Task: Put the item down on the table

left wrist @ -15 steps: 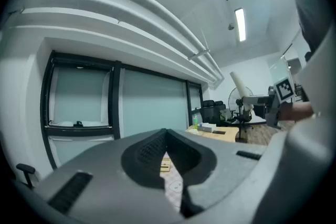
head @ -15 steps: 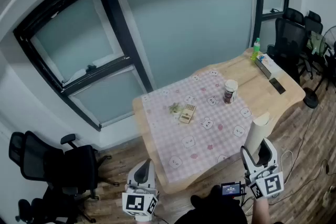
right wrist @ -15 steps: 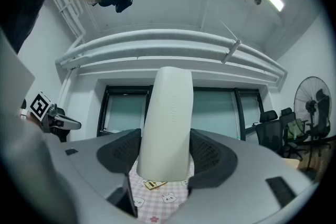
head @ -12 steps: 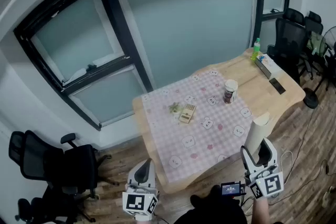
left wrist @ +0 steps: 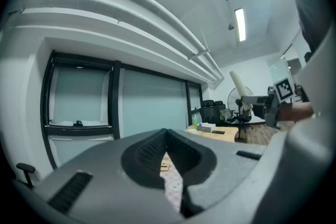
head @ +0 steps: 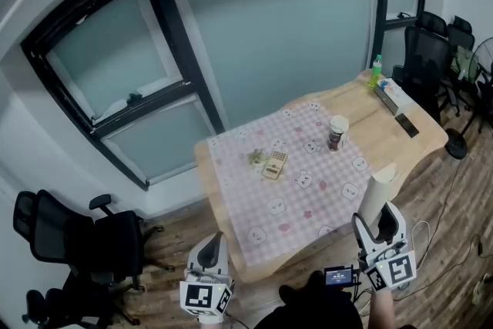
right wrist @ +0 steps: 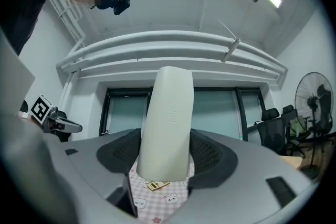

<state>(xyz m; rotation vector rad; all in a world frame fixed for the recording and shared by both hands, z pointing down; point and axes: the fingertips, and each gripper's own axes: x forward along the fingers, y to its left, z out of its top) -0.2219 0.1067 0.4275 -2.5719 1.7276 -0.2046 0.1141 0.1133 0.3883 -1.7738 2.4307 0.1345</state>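
Observation:
My right gripper [head: 380, 226] is shut on a tall cream-white bottle [head: 375, 195], held upright off the near right corner of the table [head: 385, 123], above the floor. In the right gripper view the bottle [right wrist: 167, 123] fills the space between both pads of the right gripper [right wrist: 165, 153]. My left gripper [head: 209, 252] hangs low at the near left, short of the table edge. In the left gripper view its jaws stand together with nothing between them on the left gripper [left wrist: 167, 138].
A pink checked cloth [head: 293, 193] covers most of the table. On it stand a lidded jar [head: 337, 134] and a small tan box [head: 275, 165]. A green bottle [head: 375, 72], a flat box [head: 393, 96] and a phone [head: 407, 127] lie at the far right. Office chairs [head: 69, 243] flank the table.

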